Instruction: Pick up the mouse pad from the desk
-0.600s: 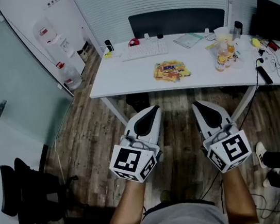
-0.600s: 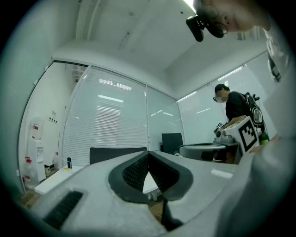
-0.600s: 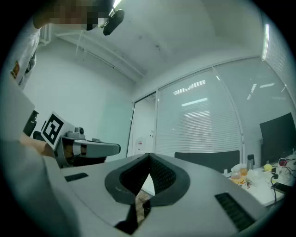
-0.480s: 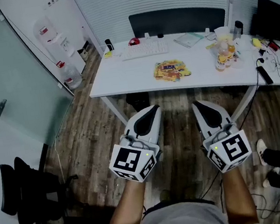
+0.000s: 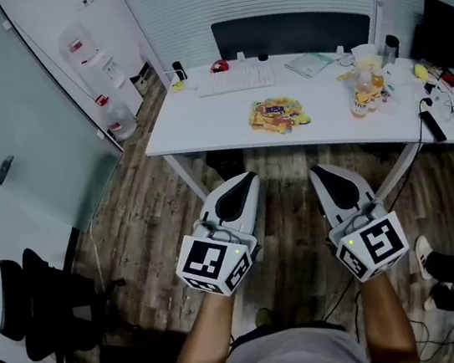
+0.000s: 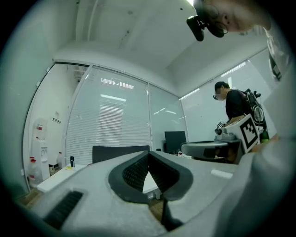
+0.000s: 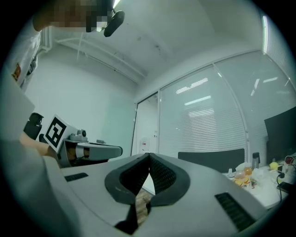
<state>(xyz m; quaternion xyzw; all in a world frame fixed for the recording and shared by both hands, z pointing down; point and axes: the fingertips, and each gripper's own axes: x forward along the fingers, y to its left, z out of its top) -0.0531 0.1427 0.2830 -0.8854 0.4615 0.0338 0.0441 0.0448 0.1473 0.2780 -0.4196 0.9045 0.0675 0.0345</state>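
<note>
Your mouse pad (image 5: 278, 115), which I take to be the flat yellow printed sheet, lies near the front edge of the desk (image 5: 202, 125), about mid-width. It looks thin, light and floppy, so take it at its front edge, where one jaw can slide under. The left gripper (image 5: 246, 179) and right gripper (image 5: 320, 170) are both pressed together, empty, well short of the desk
</note>
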